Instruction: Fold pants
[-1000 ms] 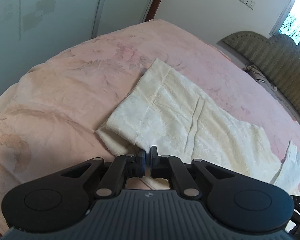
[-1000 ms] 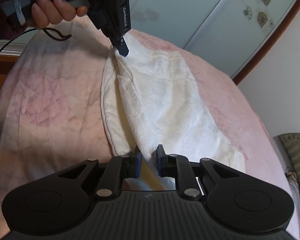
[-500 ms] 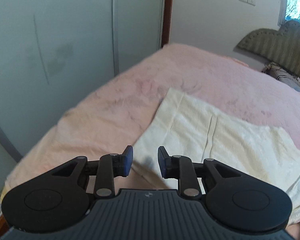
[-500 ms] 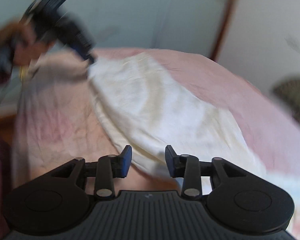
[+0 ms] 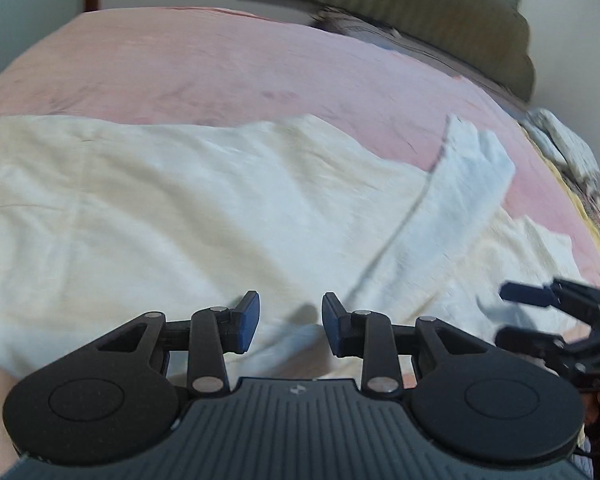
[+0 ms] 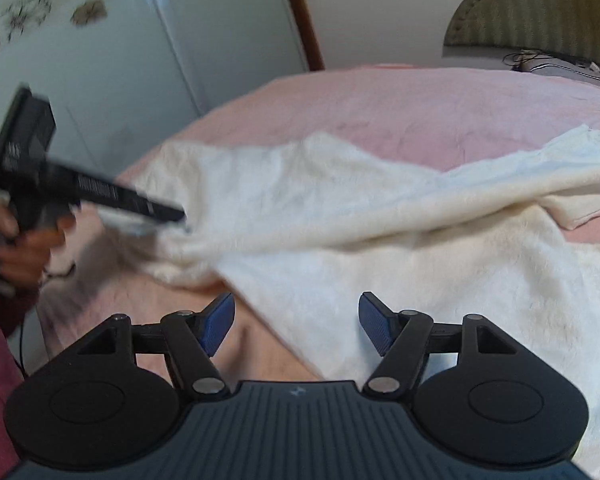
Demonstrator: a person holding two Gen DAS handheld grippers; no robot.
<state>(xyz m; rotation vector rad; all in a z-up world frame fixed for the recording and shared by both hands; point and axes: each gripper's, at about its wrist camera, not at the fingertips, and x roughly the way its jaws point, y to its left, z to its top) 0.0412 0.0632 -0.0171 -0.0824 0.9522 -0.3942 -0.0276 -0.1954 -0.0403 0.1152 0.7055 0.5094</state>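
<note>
Cream-white pants (image 5: 204,208) lie spread across a pink bed, folded lengthwise, with one leg end (image 5: 472,168) flipped up at the right. My left gripper (image 5: 288,322) is open and empty just above the near edge of the pants. My right gripper (image 6: 296,322) is open wide and empty over the pants' (image 6: 380,248) near edge. It also shows in the left wrist view (image 5: 528,312) at the far right. The left gripper appears in the right wrist view (image 6: 172,214), its tip against the pants' left end.
The pink bedspread (image 5: 220,64) covers the bed. An olive headboard (image 5: 440,12) stands at the back, with clutter (image 5: 560,144) at the right bed edge. Glass wardrobe doors (image 6: 100,48) stand beyond the bed's left side.
Both grippers have let go of the pants and opened wider. Both views have swung toward the headboard, so the pants now lie across the frame.
</note>
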